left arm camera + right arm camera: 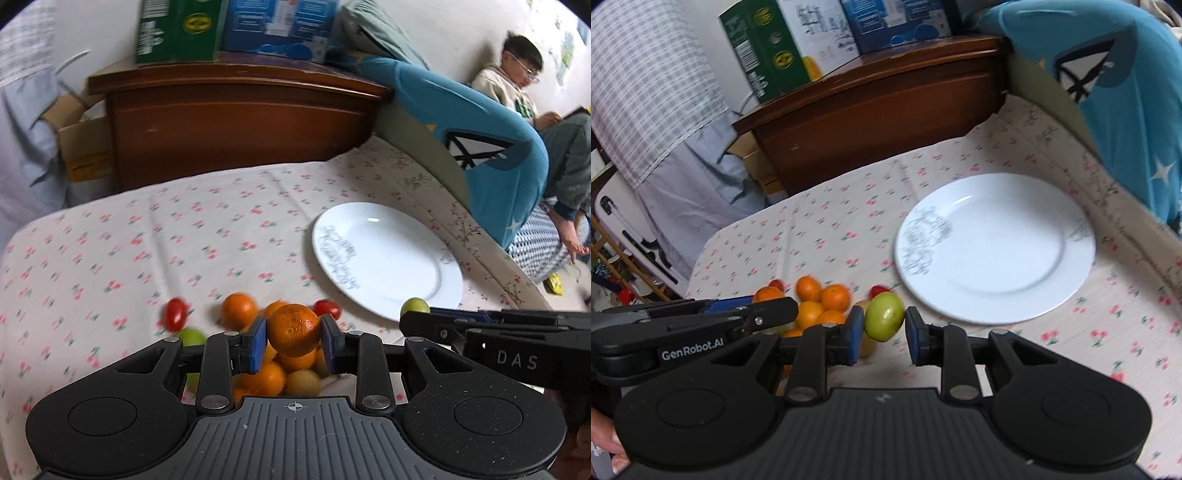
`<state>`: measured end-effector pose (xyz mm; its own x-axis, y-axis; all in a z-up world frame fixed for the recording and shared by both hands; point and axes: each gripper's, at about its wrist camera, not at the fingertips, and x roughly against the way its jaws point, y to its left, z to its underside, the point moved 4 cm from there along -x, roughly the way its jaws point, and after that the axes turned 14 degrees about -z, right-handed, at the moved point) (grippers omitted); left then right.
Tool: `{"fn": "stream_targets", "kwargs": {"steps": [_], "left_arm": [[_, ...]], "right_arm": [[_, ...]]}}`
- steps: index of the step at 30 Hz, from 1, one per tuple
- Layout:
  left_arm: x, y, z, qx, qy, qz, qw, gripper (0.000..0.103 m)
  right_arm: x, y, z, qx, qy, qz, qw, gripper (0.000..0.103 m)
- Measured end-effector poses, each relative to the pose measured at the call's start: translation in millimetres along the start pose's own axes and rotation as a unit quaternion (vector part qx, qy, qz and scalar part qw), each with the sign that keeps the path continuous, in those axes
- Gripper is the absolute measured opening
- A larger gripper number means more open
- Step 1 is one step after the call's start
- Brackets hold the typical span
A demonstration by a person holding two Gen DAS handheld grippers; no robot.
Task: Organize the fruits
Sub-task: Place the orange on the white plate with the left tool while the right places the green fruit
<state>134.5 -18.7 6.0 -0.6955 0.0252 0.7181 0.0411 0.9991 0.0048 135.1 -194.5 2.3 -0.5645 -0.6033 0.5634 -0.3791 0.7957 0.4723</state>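
My left gripper is shut on an orange, held above a pile of oranges, green fruits and red cherry tomatoes on the floral cloth. My right gripper is shut on a green fruit. It reaches in from the right in the left wrist view, where the green fruit peeks over its tip. The left gripper shows beside the pile in the right wrist view. An empty white plate lies right of the pile.
A dark wooden headboard with cartons on top stands behind the cloth-covered surface. A blue cushion borders the right side, and a person sits beyond it. A cardboard box sits at the far left.
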Motion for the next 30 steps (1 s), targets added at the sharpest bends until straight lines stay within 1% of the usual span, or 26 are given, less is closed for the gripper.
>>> {"fn": "stream_targets", "kwargs": {"steps": [5, 8, 14, 20, 24, 28, 30], "left_arm": [[-10, -19, -11, -0.023, -0.002, 0.012, 0.9997, 0.028], [-18, -31, -17, -0.031, -0.002, 0.026, 0.9992, 0.028], [-35, -52, -25, -0.048, -0.006, 0.05, 0.9976, 0.028], [-52, -71, -26, -0.063, 0.0, 0.066, 0.9958, 0.028], [-64, -79, -23, -0.066, 0.01, 0.071, 0.9952, 0.028], [-73, -83, -22, -0.069, 0.011, 0.072, 0.9949, 0.028], [-75, -84, -23, -0.064, 0.01, 0.073, 0.9952, 0.03]], "right_arm": [[3, -24, -11, -0.008, -0.002, 0.022, 1.0, 0.024], [5, -38, -17, -0.016, -0.006, 0.034, 0.999, 0.024], [5, -65, -24, -0.058, -0.012, 0.049, 0.997, 0.024], [0, -78, -22, -0.078, -0.004, 0.063, 0.995, 0.024], [-4, -85, -21, -0.09, 0.001, 0.069, 0.994, 0.024], [-9, -88, -20, -0.092, 0.005, 0.073, 0.993, 0.025], [-9, -90, -21, -0.097, 0.003, 0.074, 0.993, 0.027]]}}
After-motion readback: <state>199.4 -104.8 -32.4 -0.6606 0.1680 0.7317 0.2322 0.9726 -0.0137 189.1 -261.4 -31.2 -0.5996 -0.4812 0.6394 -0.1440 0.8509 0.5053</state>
